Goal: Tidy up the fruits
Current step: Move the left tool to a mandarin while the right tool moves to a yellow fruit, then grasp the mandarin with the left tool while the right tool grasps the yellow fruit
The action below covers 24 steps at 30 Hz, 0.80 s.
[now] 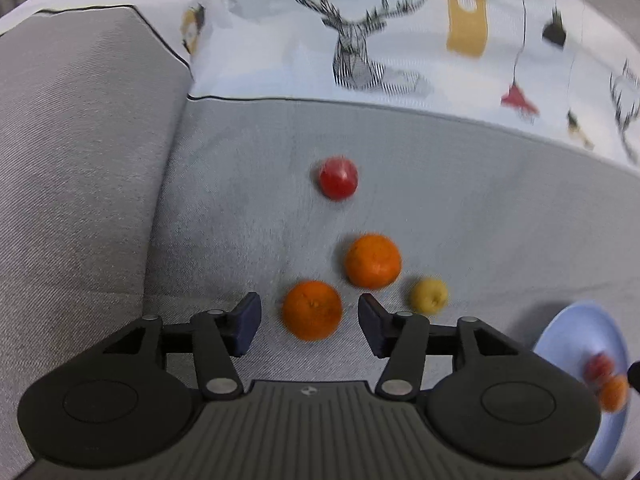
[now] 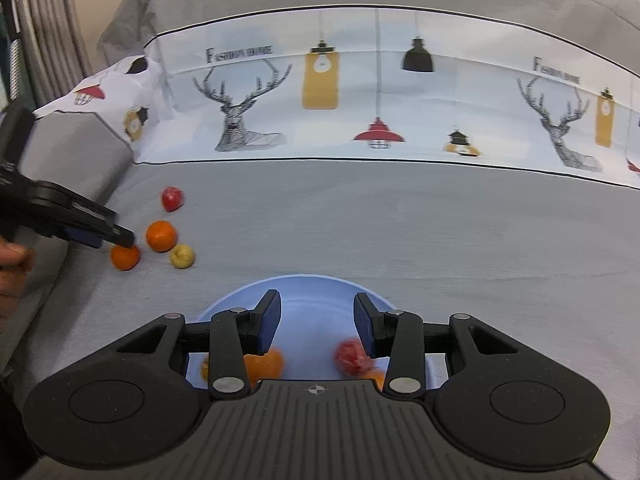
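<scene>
On the grey sofa seat lie a near orange (image 1: 312, 310), a second orange (image 1: 373, 261), a small yellow fruit (image 1: 428, 295) and a red apple (image 1: 338, 178). My left gripper (image 1: 310, 322) is open, with its fingers either side of the near orange; from the right wrist view it (image 2: 120, 242) hangs just above that orange (image 2: 125, 258). A light blue plate (image 2: 312, 292) holds an orange fruit (image 2: 266, 362), a red fruit (image 2: 350, 356) and more, partly hidden. My right gripper (image 2: 316, 322) is open and empty above the plate.
The sofa armrest (image 1: 72, 160) rises on the left. A printed cloth with deer and lamps (image 2: 360, 92) covers the backrest. The plate also shows at the right edge of the left wrist view (image 1: 580, 344). A hand holding the left gripper (image 2: 12, 264) is at the left.
</scene>
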Each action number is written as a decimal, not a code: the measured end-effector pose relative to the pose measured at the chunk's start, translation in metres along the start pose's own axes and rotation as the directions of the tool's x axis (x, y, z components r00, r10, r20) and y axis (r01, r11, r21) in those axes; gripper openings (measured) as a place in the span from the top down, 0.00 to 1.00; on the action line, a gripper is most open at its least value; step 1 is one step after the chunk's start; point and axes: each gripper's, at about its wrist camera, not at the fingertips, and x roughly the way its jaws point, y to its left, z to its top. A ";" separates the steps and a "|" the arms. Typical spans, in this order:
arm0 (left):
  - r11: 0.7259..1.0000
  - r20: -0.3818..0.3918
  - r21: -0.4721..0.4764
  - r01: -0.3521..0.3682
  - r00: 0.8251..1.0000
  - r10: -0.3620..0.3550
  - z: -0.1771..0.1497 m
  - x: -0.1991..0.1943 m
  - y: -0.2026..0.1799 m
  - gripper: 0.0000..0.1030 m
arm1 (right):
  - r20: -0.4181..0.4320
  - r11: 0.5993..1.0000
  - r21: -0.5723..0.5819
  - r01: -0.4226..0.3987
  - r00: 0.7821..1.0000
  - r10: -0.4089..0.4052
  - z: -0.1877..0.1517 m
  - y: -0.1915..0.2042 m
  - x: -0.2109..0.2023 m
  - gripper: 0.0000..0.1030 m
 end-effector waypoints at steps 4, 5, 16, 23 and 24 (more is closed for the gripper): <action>0.999 -0.014 0.032 -0.016 1.000 0.016 -0.002 0.006 -0.002 0.43 | -0.007 0.999 -0.022 -0.033 0.999 0.033 0.003 0.015 0.007 0.58; 0.999 -0.016 0.036 -0.019 1.000 0.020 -0.001 0.008 -0.003 0.45 | -0.009 0.999 -0.028 -0.041 0.999 0.041 0.004 0.018 0.009 0.58; 0.998 0.011 -0.027 -0.060 0.998 0.061 0.002 0.003 0.007 0.65 | 0.031 0.991 -0.108 -0.075 0.996 0.079 0.014 0.051 0.027 0.61; 0.996 -0.044 -0.049 -0.071 0.997 0.069 0.003 0.012 0.007 0.64 | 0.060 0.980 -0.125 -0.153 0.985 0.162 0.030 0.070 0.054 0.78; 0.996 -0.042 -0.048 -0.072 0.997 0.070 0.003 0.012 0.008 0.64 | 0.049 0.978 -0.125 -0.168 0.983 0.175 0.032 0.074 0.062 0.77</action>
